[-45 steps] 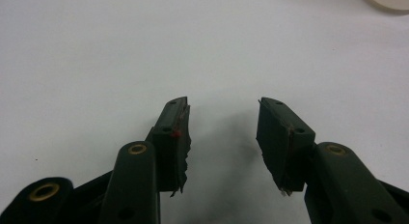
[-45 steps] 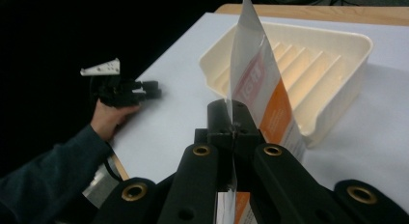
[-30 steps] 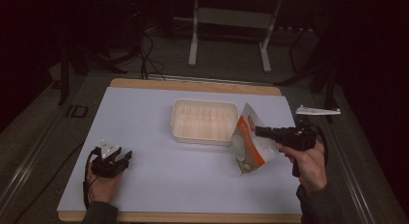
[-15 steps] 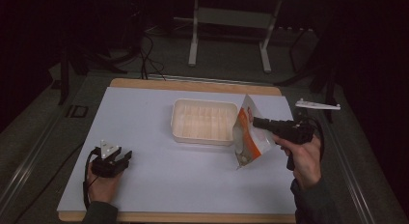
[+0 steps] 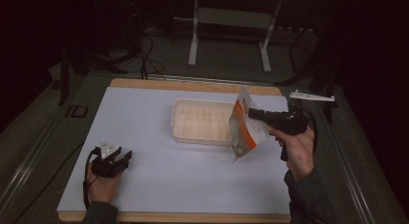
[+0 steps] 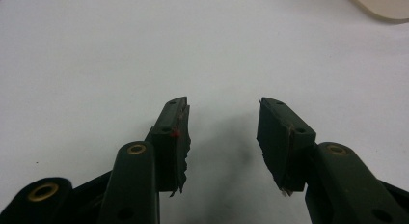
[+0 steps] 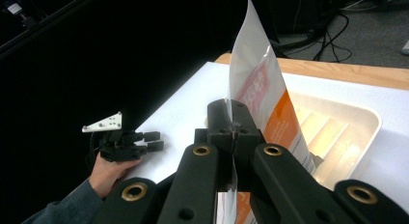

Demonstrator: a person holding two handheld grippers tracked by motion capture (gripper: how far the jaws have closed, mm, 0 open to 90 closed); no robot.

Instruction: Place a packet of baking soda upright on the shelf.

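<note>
A white and orange pouch [image 5: 245, 125] hangs tilted just right of a cream ridged tray [image 5: 179, 119], off the table. My right gripper [image 5: 251, 113] is shut on the pouch's upper edge. In the right gripper view the two jaws meet on the thin pouch [image 7: 258, 93], with the tray [image 7: 364, 115] beyond it. My left gripper [image 5: 124, 158] rests at the table's front left in a hand, open. In the left gripper view its fingertips [image 6: 174, 119] stand apart over bare white table with nothing between them.
The white table top [image 5: 144, 113] has a wooden rim [image 5: 193, 83] at the far edge. A white bracket [image 5: 311, 96] lies off the table's far right corner. A metal stand's legs [image 5: 194, 45] rise on the floor behind. The tray's corner [image 6: 386, 4] lies far ahead of the left gripper.
My right gripper has lifted the pouch up and a little toward the tray; the pouch now hangs more upright. The left gripper has stayed where it was.
</note>
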